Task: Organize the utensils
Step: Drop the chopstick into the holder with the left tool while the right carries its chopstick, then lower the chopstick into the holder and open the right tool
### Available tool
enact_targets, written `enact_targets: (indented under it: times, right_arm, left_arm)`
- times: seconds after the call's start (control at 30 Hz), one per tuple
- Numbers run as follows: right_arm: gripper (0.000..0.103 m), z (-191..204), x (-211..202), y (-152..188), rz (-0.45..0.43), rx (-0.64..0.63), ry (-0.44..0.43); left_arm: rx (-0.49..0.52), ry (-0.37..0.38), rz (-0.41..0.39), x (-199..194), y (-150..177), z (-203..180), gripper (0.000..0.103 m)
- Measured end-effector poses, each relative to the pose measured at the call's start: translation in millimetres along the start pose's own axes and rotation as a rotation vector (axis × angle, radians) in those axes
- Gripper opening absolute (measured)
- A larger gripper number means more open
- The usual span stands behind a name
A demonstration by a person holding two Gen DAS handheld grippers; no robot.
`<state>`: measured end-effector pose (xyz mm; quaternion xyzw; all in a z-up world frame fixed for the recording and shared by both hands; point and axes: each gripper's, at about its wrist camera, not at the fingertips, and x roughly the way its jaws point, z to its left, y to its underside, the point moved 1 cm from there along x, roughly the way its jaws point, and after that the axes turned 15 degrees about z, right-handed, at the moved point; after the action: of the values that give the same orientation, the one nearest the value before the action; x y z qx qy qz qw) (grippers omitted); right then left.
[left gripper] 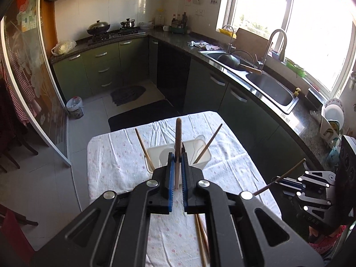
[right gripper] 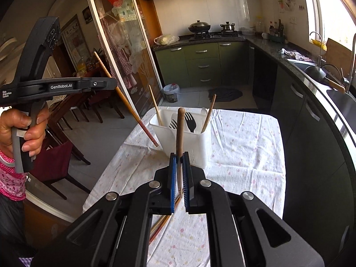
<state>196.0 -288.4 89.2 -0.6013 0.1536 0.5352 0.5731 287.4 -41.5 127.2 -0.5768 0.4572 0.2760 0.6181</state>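
1. Task items: a white rectangular plastic utensil holder [right gripper: 180,143] stands upright on the table covered with a white floral-print cloth [right gripper: 244,146]. Inside it are two black plastic forks [right gripper: 189,120], tines up, and two light wooden chopsticks [right gripper: 155,105] that lean outward at opposite ends.
2. Left gripper [left gripper: 177,166]: the blue-padded jaws are clamped on a brown wooden chopstick [left gripper: 178,146]. The stick points up and forward, just in front of the holder.
3. Right gripper [right gripper: 179,166]: the jaws are clamped on a second dark-brown wooden chopstick [right gripper: 180,131], which stands near-upright just before the holder's near wall.
4. Loose items: further wooden chopsticks [left gripper: 201,240] lie flat on the cloth beneath the grippers.
5. Surroundings: green kitchen cabinets [left gripper: 100,64], a steel sink [left gripper: 271,86] below the window and a gas hob with a lidded wok [left gripper: 98,27] lie beyond the table.
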Motion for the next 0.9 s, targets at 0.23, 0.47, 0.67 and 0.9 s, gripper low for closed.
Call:
enact_targets:
  times: [0.23,0.47,0.67,0.9]
  right_arm:
    - [0.006,4,-30,-38,-0.084,-0.017,-0.016]
    - [0.006,6,-29,-69,-0.109,-0.017,-0.026]
    - [0.006,4,-25,-96,-0.141,0.001,-0.036]
    - [0.006,-7,-10,-128,-0.17,0.037,0.027]
  left_arm:
    - [-0.044,-0.011,-0.081,-10,-35,16,0.006]
    - [-0.054,-0.024,0.022,36,-40,27,0.006]
    - [-0.043,-0.041,0.131,83,-30,33,0.007]
    - [-0.007,-0.03,0.158,94,-15,35,0.02]
